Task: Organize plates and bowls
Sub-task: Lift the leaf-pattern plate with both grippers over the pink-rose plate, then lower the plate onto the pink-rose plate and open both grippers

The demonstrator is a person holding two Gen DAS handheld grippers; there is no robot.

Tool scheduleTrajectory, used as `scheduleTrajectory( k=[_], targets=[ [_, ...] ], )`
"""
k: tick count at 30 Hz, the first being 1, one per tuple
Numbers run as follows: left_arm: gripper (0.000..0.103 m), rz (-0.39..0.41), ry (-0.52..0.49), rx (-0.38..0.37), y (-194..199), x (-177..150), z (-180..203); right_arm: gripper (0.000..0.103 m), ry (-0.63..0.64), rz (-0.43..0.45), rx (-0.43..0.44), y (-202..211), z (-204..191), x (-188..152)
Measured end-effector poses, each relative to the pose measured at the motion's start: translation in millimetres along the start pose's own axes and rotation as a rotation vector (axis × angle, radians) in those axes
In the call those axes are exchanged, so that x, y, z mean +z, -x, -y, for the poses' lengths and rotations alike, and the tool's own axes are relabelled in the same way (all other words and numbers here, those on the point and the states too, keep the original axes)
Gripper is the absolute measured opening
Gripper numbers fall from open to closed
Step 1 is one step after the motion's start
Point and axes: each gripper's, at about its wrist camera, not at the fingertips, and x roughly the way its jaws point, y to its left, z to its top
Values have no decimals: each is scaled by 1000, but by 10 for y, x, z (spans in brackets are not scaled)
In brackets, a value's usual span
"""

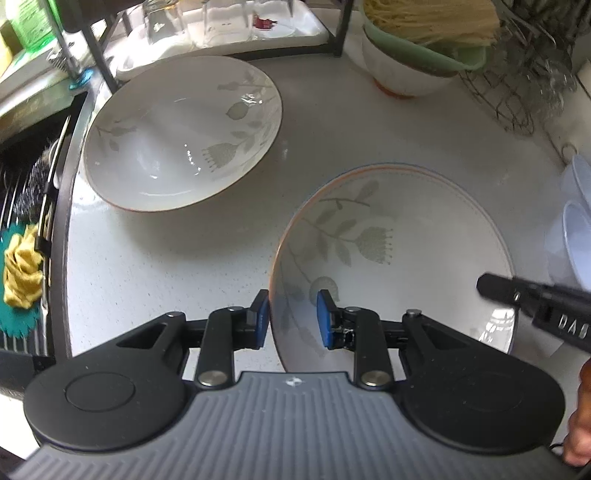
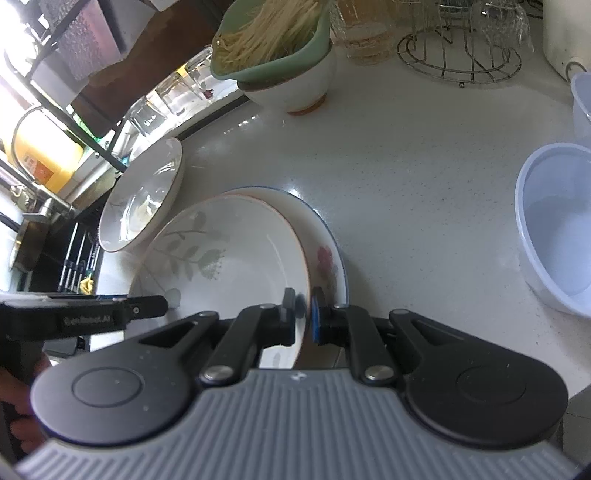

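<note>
A leaf-patterned bowl (image 1: 399, 266) (image 2: 236, 273) with an orange rim lies over a blue-rimmed plate (image 2: 328, 258) with a red flower. My left gripper (image 1: 293, 308) is open and straddles the bowl's near-left rim, one blue pad outside and one inside. My right gripper (image 2: 303, 308) is shut on the bowl's opposite rim; one of its fingers (image 1: 495, 287) shows in the left wrist view. A second leaf-patterned bowl (image 1: 181, 136) (image 2: 144, 206) stands apart, towards the sink.
A sink (image 1: 26, 206) with a yellow cloth lies left of the white counter (image 1: 166, 280). Behind are a rack with glasses (image 1: 229, 22), a white bowl (image 1: 402, 70) under a green strainer of noodles, and a wire stand (image 2: 458, 55). Pale blue plastic bowls (image 2: 557, 229) stand at the right.
</note>
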Motion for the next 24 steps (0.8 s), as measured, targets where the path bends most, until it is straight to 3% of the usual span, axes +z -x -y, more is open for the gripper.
scheduleTrajectory(
  k=[8, 16, 24],
  targets=[
    [31, 42, 109, -45, 214, -96, -116, 13, 38, 8, -36, 49, -61, -45],
    [31, 89, 168, -52, 471, -222, -70, 13, 64, 82, -43, 218, -59, -23],
    [31, 185, 180, -74, 940, -330, 132, 13, 100, 180, -23, 701, 39, -41]
  ],
)
